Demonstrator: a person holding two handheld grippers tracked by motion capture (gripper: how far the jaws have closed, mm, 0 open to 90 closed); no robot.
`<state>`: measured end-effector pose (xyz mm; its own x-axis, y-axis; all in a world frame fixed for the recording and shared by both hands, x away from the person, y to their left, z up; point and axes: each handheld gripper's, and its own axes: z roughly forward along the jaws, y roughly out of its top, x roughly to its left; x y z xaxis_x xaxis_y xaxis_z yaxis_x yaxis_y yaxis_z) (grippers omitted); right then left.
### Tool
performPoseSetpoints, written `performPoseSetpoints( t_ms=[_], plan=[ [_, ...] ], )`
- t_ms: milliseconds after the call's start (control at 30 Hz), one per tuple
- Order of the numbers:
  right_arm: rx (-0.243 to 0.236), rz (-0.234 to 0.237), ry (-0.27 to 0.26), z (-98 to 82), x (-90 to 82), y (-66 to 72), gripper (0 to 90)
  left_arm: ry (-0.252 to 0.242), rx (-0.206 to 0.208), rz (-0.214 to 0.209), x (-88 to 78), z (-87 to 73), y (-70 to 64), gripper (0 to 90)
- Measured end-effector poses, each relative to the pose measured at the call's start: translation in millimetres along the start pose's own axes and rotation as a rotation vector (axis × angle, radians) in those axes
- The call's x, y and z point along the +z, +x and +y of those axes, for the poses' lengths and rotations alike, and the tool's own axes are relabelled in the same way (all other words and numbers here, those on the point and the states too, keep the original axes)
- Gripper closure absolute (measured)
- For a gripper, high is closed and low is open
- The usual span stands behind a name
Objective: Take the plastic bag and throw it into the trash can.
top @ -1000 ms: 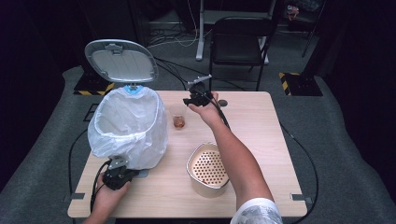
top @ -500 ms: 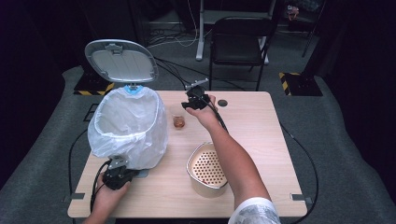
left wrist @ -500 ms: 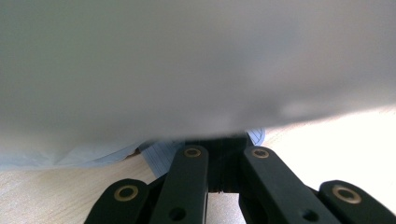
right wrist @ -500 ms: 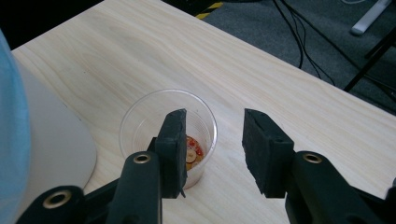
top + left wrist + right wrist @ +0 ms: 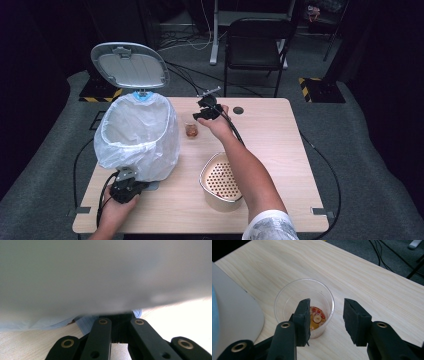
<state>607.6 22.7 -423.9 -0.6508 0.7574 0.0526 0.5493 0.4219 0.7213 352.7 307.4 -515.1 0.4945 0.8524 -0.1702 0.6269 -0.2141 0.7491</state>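
You see a clear cup (image 5: 304, 307) with amber liquid and red bits on the pale wood-grain bench (image 5: 280, 150). The bin's liner (image 5: 137, 137) is translucent white, its lid (image 5: 130, 65) grey. Your cream basket (image 5: 220, 180) is dotted with holes.

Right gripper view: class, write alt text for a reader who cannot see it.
Open black tongs hover over a clear plastic cup holding a little amber liquid with small red bits. The cup stands upright on a pale wooden table, beside a white bag-lined bin.

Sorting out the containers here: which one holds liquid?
The small clear plastic cup under the right gripper; the lined bin and perforated basket show none.
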Motion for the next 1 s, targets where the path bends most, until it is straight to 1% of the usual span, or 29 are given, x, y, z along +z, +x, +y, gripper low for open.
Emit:
performPoseSetpoints(
  t_ms=[100, 267, 333, 367, 467, 500, 533, 567, 633, 700, 767, 867, 900, 1000],
  plan=[
    [-0.006, 0.000, 0.013, -0.3, 2.3, 1.0, 56.9, -0.002, -0.002, 0.000, 0.1, -0.1, 0.0, 90.0],
    [0.009, 0.007, 0.039, -1.8, 6.0, -0.3, 59.7, -0.006, -0.002, 0.000, 0.4, -0.3, 0.0, 90.0],
    [0.018, 0.012, 0.047, -2.7, 7.3, -0.8, 62.3, -0.008, -0.002, -0.002, 0.5, -0.3, 0.0, 90.0],
    [0.031, 0.015, 0.044, -2.9, 8.0, -0.5, 63.0, -0.007, -0.002, -0.003, 0.5, -0.3, 0.1, 90.0],
    [0.044, 0.031, 0.049, -2.7, 8.0, -0.3, 69.0, -0.008, -0.002, -0.002, 0.5, -0.3, 0.0, 90.0],
    [0.039, 0.035, 0.053, -2.5, 7.5, -0.1, 71.3, -0.008, -0.002, -0.002, 0.5, -0.3, 0.0, 90.0],
    [0.022, 0.038, 0.055, -2.3, 7.4, -1.4, 72.5, 0.000, 0.000, 0.003, -0.1, 0.0, -0.2, 90.0],
    [0.024, 0.044, 0.059, -2.1, 7.1, -1.0, 73.8, 0.001, -0.001, 0.005, -0.2, 0.0, -0.3, 90.0],
    [0.030, 0.038, 0.062, -1.7, 6.4, -0.1, 77.3, -0.003, -0.002, 0.005, 0.1, -0.2, -0.4, 90.0],
    [0.021, 0.044, 0.069, -1.5, 5.5, -1.1, 79.4, 0.001, -0.001, 0.006, -0.1, 0.0, -0.4, 90.0],
    [0.023, 0.045, 0.072, -1.4, 5.2, -1.3, 80.2, 0.001, 0.000, 0.008, -0.1, 0.0, -0.6, 90.0],
    [0.033, 0.048, 0.078, -1.3, 5.0, -1.6, 84.6, 0.003, 0.000, 0.008, -0.3, 0.1, -0.5, 90.0],
    [0.029, 0.048, 0.081, -1.3, 4.7, -1.7, 86.2, 0.002, 0.000, 0.008, -0.3, 0.1, -0.6, 90.0],
    [0.025, 0.061, 0.091, -1.0, 4.3, -1.3, 86.7, 0.001, 0.000, 0.007, -0.2, 0.0, -0.4, 90.0]
  ],
)
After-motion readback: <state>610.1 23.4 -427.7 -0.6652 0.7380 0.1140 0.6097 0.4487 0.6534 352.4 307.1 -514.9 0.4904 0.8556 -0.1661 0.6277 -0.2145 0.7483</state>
